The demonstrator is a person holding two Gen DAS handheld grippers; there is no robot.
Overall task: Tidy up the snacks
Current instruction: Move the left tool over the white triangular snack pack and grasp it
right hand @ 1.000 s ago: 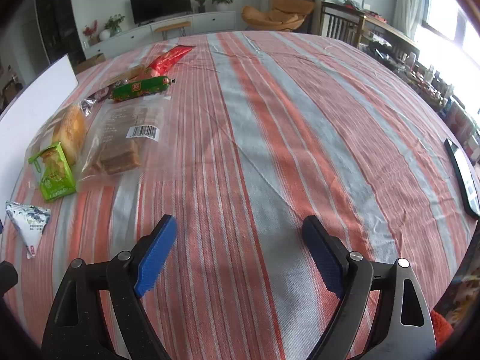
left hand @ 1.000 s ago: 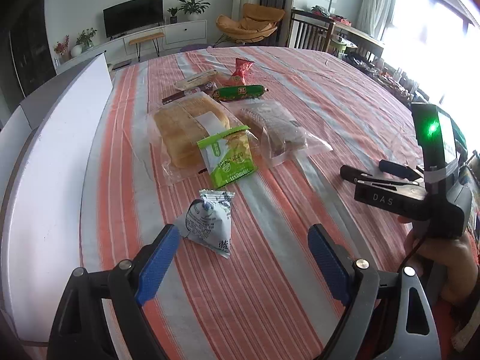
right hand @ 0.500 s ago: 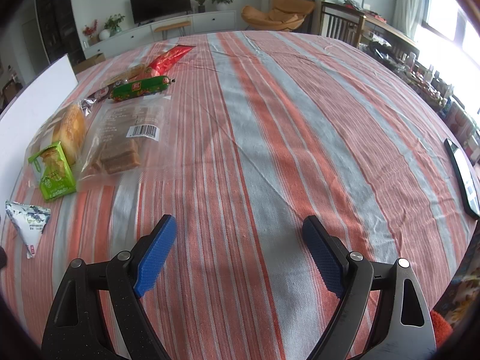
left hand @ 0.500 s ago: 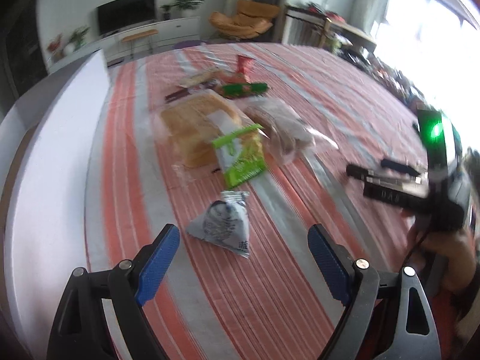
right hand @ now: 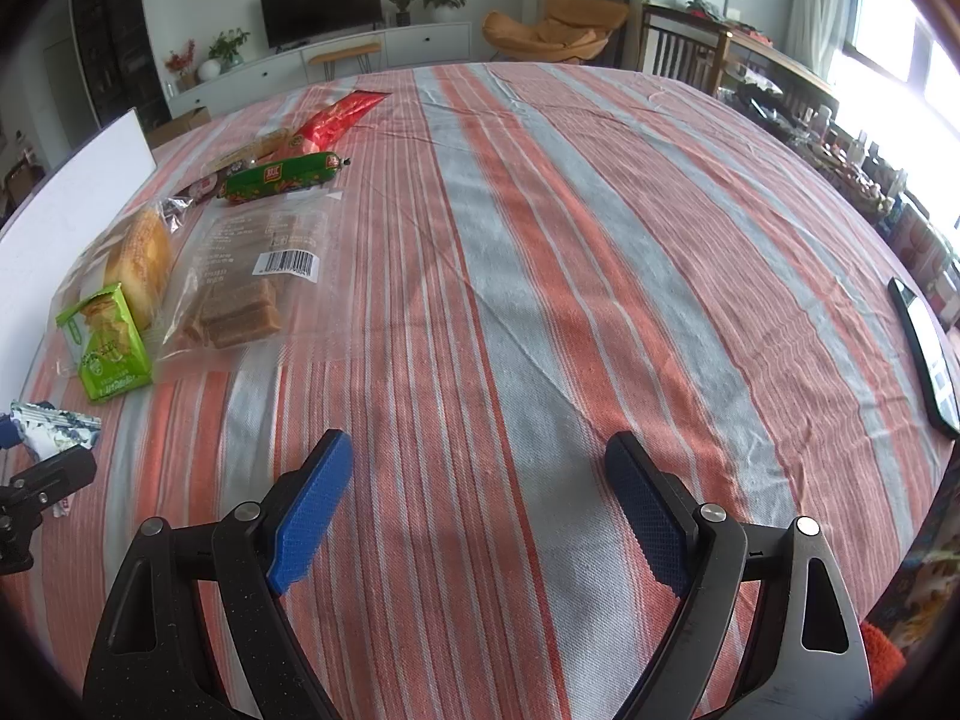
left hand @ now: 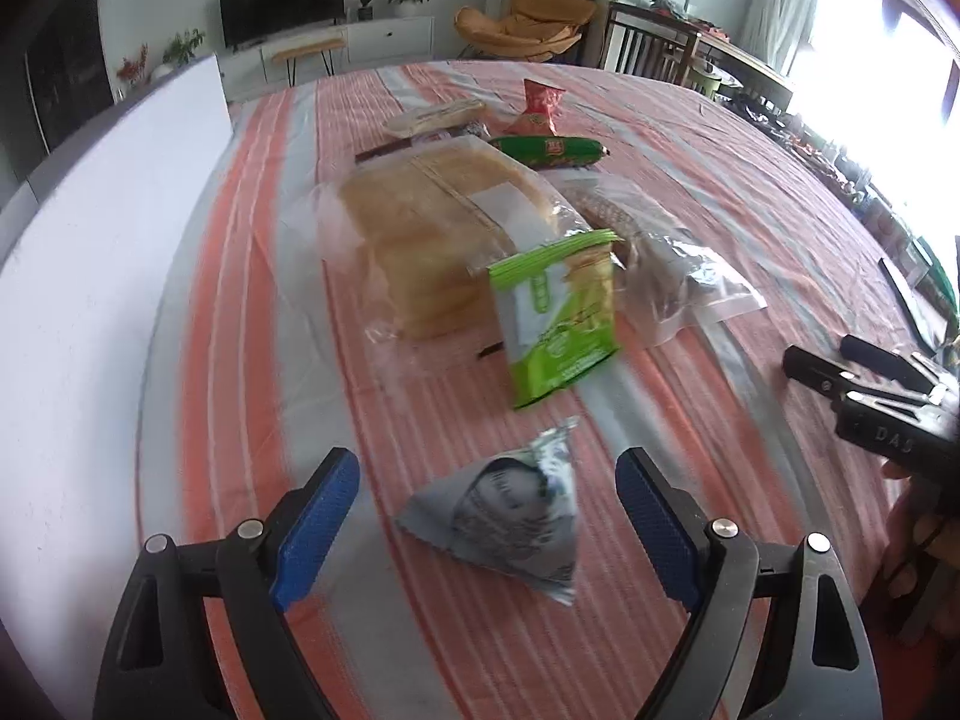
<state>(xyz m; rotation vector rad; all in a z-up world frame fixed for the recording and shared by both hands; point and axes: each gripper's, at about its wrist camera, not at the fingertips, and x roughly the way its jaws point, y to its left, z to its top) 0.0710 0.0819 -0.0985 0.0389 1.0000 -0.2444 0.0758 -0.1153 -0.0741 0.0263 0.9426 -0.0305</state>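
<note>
A silver triangular snack packet (left hand: 510, 516) lies on the striped tablecloth between the wide-apart blue fingers of my left gripper (left hand: 487, 501), which stands open and clear of it. Beyond it lean a green snack pouch (left hand: 555, 315), a bagged loaf of bread (left hand: 432, 228), a clear bag of brown cake slices (right hand: 240, 312), a green sausage (left hand: 549, 150) and a red packet (left hand: 540, 105). My right gripper (right hand: 474, 498) is open over bare cloth, with nothing between its fingers. The silver packet (right hand: 51, 429) shows at that view's left edge.
A large white board (left hand: 90, 276) stands along the table's left side. A dark phone (right hand: 927, 354) lies near the right edge of the table. A hand holding the right gripper (left hand: 888, 408) shows at the right of the left wrist view. Chairs and a TV stand beyond the table.
My left gripper has come forward and down toward the silver packet, which now lies between its fingers. The right gripper has stayed still.
</note>
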